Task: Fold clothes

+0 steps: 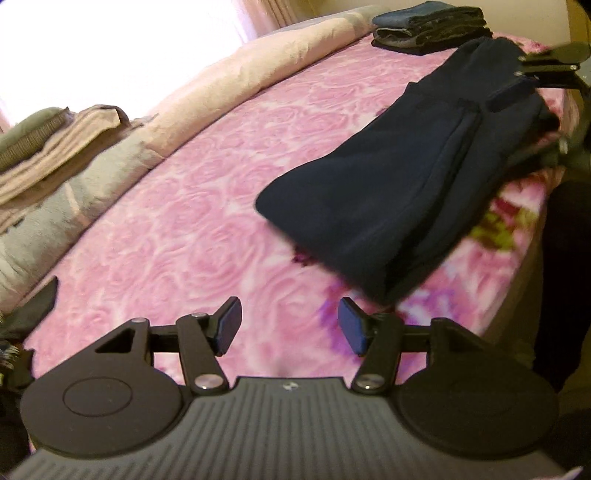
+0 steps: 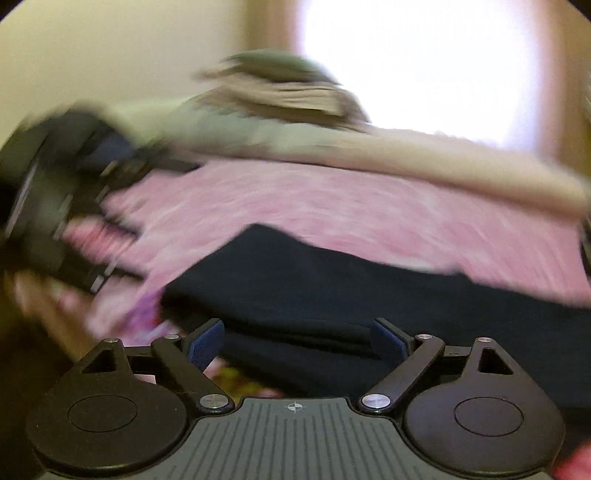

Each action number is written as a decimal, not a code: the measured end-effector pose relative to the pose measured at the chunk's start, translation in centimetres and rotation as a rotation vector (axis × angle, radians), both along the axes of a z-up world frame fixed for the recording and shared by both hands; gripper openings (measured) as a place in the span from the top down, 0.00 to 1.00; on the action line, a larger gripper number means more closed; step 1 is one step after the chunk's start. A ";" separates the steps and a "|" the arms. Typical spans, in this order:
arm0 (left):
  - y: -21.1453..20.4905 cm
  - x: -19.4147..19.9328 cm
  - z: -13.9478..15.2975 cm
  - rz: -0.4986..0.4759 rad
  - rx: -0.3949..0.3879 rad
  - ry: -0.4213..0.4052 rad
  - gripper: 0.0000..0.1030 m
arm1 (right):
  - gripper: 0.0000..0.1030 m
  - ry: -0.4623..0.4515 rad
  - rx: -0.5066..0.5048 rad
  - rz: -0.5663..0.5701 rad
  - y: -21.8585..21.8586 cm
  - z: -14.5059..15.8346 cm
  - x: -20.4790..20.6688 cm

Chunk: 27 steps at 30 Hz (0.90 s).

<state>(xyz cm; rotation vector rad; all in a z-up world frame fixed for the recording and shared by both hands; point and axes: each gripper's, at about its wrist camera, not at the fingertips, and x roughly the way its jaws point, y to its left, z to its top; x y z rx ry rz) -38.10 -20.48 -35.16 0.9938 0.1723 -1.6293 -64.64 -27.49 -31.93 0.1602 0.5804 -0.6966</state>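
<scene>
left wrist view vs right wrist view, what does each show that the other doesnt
Only the left wrist view: a dark folded stack at the bed's far end and the open left gripper, nothing between its pads.
Only the right wrist view: the open right gripper close over the cloth.
Both: the navy garment, the pink bedspread and the beige folded pile.

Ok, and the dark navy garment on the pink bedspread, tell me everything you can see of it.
The navy garment is a soft, matte, fleece-like piece, folded into a long strip with a seam or layered edge running along its length. It lies flat on the pink rose-patterned bedspread, toward the bed's near edge, one end pointing at a stack of folded dark clothes without clearly touching it. Neither tool grips it: the left tool stands open short of it, and the right tool is open with cloth between its pads.
</scene>
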 end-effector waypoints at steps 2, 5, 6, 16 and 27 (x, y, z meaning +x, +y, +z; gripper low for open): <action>0.5 0.5 0.0 -0.015 -0.024 -0.025 0.43 | 0.14 0.084 -0.072 0.086 1.5 -0.8 2.9; 1.2 1.2 0.1 -0.048 -0.062 -0.050 0.39 | 0.14 0.195 -0.182 0.215 3.3 -2.3 7.0; 1.4 1.4 0.0 -0.059 -0.072 -0.053 0.37 | 0.14 0.231 -0.215 0.254 3.8 -2.8 8.4; 0.6 2.6 -2.1 -0.085 -0.077 -0.003 0.33 | 0.14 0.436 -0.349 0.337 3.8 -8.3 14.4; -0.2 -0.4 -4.3 -0.322 -0.110 -0.286 0.32 | 0.30 0.630 -0.513 0.317 1.9 -9.8 12.1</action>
